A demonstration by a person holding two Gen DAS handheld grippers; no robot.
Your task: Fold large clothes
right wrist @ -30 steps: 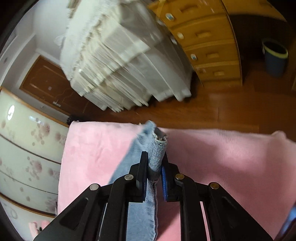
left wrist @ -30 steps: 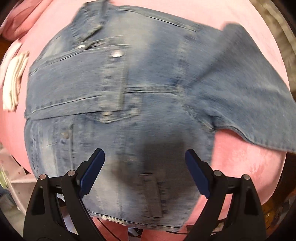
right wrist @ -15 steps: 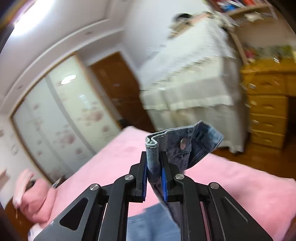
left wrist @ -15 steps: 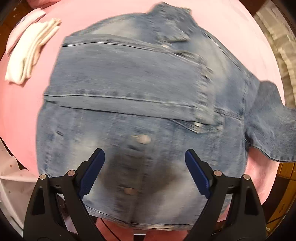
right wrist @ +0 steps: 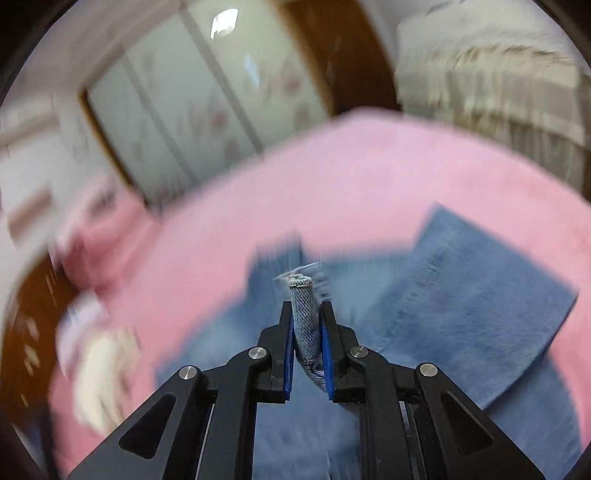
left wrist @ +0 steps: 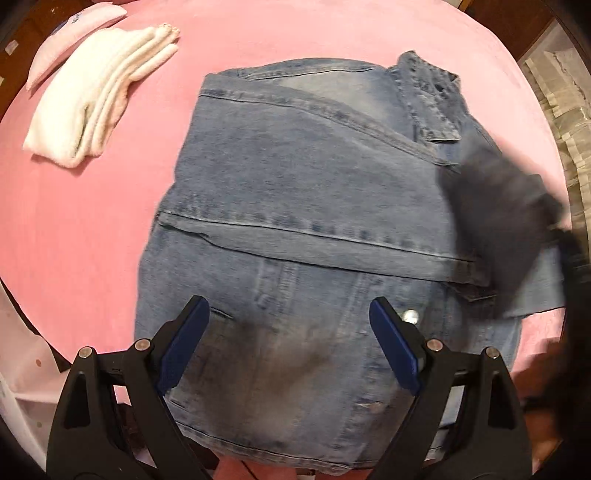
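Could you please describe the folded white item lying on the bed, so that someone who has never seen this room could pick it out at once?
Start from the pink bed cover that fills the left wrist view, with the denim jacket spread across its middle. Beyond the jacket's far left corner, apart from it, lies the folded white towel stack, just in front of a pale pink pillow. It is the only white, fluffy, layered thing on the cover.

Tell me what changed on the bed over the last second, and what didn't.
The right gripper, jaws clamped on the denim jacket's sleeve cuff, swung from the bed's edge back over the jacket, carrying the sleeve inward. The left gripper drifted over the jacket, bringing the folded white towel into full view. Unchanged: left jaws open and empty, right grip on the cuff, jacket on the pink bedspread.
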